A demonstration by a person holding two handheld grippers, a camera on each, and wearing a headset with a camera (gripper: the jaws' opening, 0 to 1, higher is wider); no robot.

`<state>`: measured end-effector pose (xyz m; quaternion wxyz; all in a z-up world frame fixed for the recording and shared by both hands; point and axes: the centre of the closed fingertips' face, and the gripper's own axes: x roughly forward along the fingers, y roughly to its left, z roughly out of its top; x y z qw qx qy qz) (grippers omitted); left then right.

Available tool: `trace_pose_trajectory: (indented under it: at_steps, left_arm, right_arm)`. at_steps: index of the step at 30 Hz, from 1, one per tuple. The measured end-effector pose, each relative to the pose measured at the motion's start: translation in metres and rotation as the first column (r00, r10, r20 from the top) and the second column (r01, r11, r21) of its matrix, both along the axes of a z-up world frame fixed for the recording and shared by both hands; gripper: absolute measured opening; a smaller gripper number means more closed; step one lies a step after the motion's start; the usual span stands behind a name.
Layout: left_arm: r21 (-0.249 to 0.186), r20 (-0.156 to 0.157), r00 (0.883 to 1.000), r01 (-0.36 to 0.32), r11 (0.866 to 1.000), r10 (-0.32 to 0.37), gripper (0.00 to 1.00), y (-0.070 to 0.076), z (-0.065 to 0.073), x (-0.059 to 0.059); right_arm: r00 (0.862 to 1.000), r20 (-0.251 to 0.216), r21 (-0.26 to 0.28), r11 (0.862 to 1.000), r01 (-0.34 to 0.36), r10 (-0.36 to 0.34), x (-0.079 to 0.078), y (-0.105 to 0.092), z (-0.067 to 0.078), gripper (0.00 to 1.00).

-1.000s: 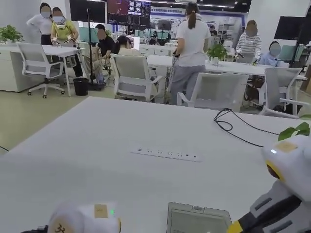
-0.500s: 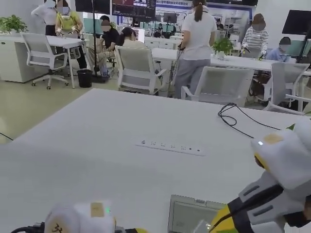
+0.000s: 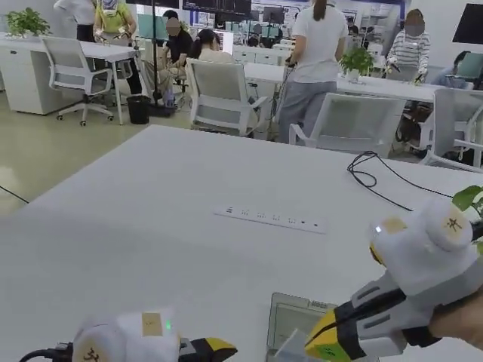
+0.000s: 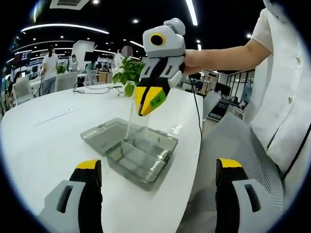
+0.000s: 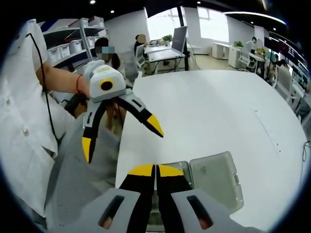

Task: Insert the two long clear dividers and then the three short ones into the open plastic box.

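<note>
The open clear plastic box (image 4: 141, 158) lies near the table's front edge with its lid (image 4: 102, 133) folded flat beside it. In the left gripper view my right gripper (image 4: 148, 104) hangs above the box, shut on a clear divider (image 4: 137, 124) whose lower edge stands inside the box. My left gripper (image 4: 158, 167) is open wide, short of the box and holding nothing. The right gripper view has its own jaws (image 5: 156, 170) pressed together over the box lid (image 5: 216, 179), with the left gripper (image 5: 121, 138) spread open opposite. In the head view the right gripper (image 3: 321, 347) sits beside the lid (image 3: 290, 317).
A white power strip (image 3: 275, 219) lies mid-table and a black cable (image 3: 373, 177) loops at the far right. A green plant (image 4: 127, 75) stands behind the box. Office chairs (image 3: 219, 94) and people stand beyond the table's far edge.
The head camera has tilted down. My right gripper has moved left and down over the box with the divider. The left gripper's yellow tip has come into the head view.
</note>
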<state>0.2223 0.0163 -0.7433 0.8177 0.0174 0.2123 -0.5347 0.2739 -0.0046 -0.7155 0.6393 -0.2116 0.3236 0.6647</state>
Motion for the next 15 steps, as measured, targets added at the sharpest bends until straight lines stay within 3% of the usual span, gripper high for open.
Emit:
trace_pose_trajectory:
  at_steps: [8,15]
  left_arm:
    - [0.008,-0.012,1.0,0.01,1.0,-0.01,1.0,0.002,-0.008,-0.001]
    - [0.002,-0.021,1.0,0.005,1.0,-0.005,1.0,0.003,-0.01,0.0]
  right_arm:
    - [1.0,0.006,-0.04,0.999,-0.005,0.005,0.002,-0.002,-0.027,0.03]
    - [1.0,0.022,-0.059,0.998,0.001,0.0,0.005,-0.003,-0.038,0.03]
